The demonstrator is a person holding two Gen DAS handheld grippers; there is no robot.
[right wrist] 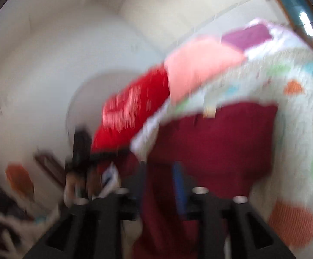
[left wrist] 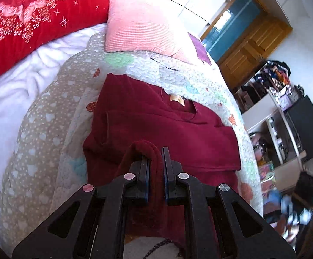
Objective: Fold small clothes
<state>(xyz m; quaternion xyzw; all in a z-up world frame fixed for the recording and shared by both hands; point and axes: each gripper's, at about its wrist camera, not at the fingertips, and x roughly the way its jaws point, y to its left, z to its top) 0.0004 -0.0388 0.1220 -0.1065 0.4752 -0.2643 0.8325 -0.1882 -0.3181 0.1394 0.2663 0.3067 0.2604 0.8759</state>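
Note:
A dark red small shirt lies flat on the quilted bedspread, collar and tan label at the far side, both sleeves folded inward. My left gripper is shut on the shirt's near hem and holds a fold of it raised above the bed. In the right wrist view, which is heavily blurred, my right gripper is shut on dark red fabric of the same shirt, lifted at its near edge.
A pink pillow and a red floral duvet lie at the head of the bed. A purple cloth lies by the pillow. Cluttered shelves and a wooden door stand to the right of the bed edge.

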